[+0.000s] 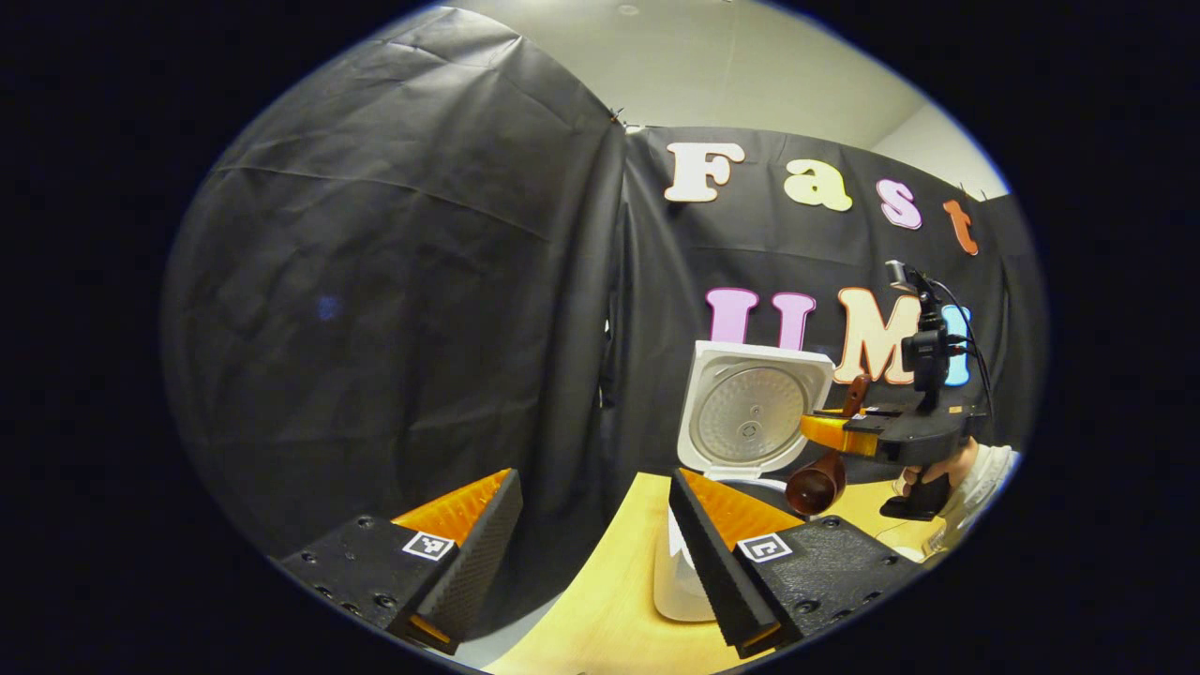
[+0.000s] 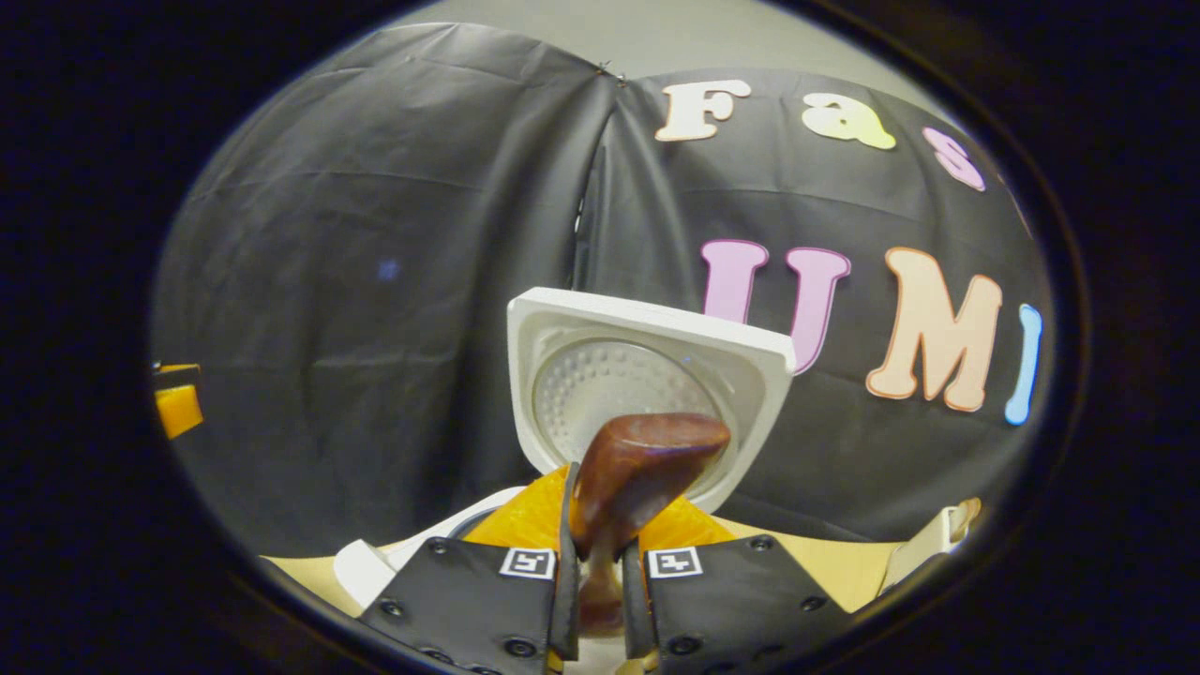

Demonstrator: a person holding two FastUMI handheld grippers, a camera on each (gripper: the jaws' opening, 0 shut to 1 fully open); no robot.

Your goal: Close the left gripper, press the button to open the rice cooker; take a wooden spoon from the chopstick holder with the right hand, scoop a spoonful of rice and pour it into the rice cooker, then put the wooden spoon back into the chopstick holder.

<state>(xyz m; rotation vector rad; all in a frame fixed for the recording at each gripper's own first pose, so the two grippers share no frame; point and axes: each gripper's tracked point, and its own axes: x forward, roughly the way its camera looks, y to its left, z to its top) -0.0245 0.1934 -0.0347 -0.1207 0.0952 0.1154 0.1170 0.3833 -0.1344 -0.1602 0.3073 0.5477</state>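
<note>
**Spoon held over the open cooker**

While the rice cooker (image 1: 689,572) stood with its lid (image 1: 753,412) raised upright, the wooden spoon (image 2: 637,478) hung in front of that lid, clamped by its handle between both fingers of the right gripper (image 2: 597,600). It was a dark reddish-brown spoon with a glossy finish; in the right gripper view its thick bowl rose above the fingertips and covered the lower middle of the lid's dimpled inner plate. In the left gripper view the spoon (image 1: 817,483) appeared tilted, bowl low and toward the cooker, handle slanting up through the right gripper (image 1: 834,433), whose orange fingers reached just past the lid's right edge. Whether the bowl carried rice could not be told.

The cooker was white, with a square lid and a round silvery plate inside it. It sat on a pale wooden table (image 1: 609,600) against the black cloth wall.

The left gripper (image 1: 595,553) stood wide open and held nothing; its right finger (image 1: 722,562) hid part of the cooker's body. A hand (image 1: 947,469) in a light sleeve held the right gripper's grip. At the right edge of the right gripper view a pale object (image 2: 937,539) stood on the table, too cut off to identify.
</note>
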